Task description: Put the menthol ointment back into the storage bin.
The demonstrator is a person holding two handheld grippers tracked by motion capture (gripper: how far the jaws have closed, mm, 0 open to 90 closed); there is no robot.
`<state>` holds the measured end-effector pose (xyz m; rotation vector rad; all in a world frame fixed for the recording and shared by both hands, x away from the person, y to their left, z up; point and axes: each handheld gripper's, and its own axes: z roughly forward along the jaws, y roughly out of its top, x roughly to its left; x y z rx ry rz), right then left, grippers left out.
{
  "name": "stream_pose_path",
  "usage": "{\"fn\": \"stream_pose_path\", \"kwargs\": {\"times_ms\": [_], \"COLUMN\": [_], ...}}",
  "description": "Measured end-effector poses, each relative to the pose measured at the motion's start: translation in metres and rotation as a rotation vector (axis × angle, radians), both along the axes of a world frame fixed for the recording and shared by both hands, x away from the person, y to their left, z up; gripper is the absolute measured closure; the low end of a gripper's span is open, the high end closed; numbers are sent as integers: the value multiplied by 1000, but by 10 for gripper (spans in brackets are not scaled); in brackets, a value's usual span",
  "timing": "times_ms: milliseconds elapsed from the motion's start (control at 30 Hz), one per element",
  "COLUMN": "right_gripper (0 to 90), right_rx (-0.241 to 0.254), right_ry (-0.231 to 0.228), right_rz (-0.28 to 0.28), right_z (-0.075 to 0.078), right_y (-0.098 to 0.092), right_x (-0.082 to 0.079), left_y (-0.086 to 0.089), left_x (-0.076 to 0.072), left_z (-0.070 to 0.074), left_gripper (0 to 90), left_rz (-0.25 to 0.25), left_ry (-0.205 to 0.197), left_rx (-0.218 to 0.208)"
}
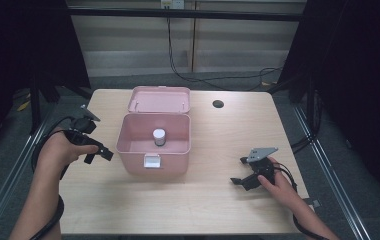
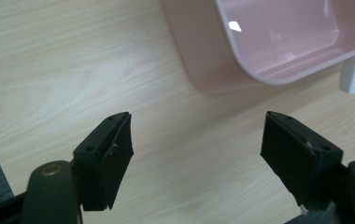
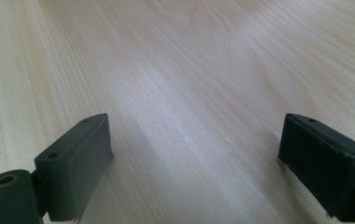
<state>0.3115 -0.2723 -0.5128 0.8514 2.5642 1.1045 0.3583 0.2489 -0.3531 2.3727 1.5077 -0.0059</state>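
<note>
Both claws stand apart, empty: the right claw low over bare table, the left claw just beside the one pink box. The box looks light, stiff, slick plastic; its rim seems the best hold. Inside stands one small jar; beyond lies the hinged lid.

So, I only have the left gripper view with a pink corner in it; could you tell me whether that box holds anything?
Observer: Yes, a small white cylinder stands upright inside the pink box.
Operator: Thank you. Is the lid on?
Observer: No, the lid lies open behind the box.
Operator: And where is the right gripper, please?
Observer: The right gripper is open, low over the table, right of the box and apart from it.
</note>
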Motion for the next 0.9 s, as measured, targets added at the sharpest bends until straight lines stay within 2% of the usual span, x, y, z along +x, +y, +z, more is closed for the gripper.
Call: {"fn": "stream_pose_path", "kwargs": {"times_ms": [200, 500, 900], "right_gripper": [90, 90, 90], "right_rx": [0, -1, -1], "right_ry": [0, 4, 4], "right_rz": [0, 0, 0], "right_z": [0, 0, 0], "right_y": [0, 0, 0], "right_x": [0, 0, 0], "left_y": [2, 0, -2], "left_x": [-5, -10, -15], "left_z": [-16, -43, -68], "left_gripper": [239, 230, 220], "left_rz": [-9, -19, -28], "left_ry": [-4, -5, -29], "left_rx": [-13, -11, -16]}}
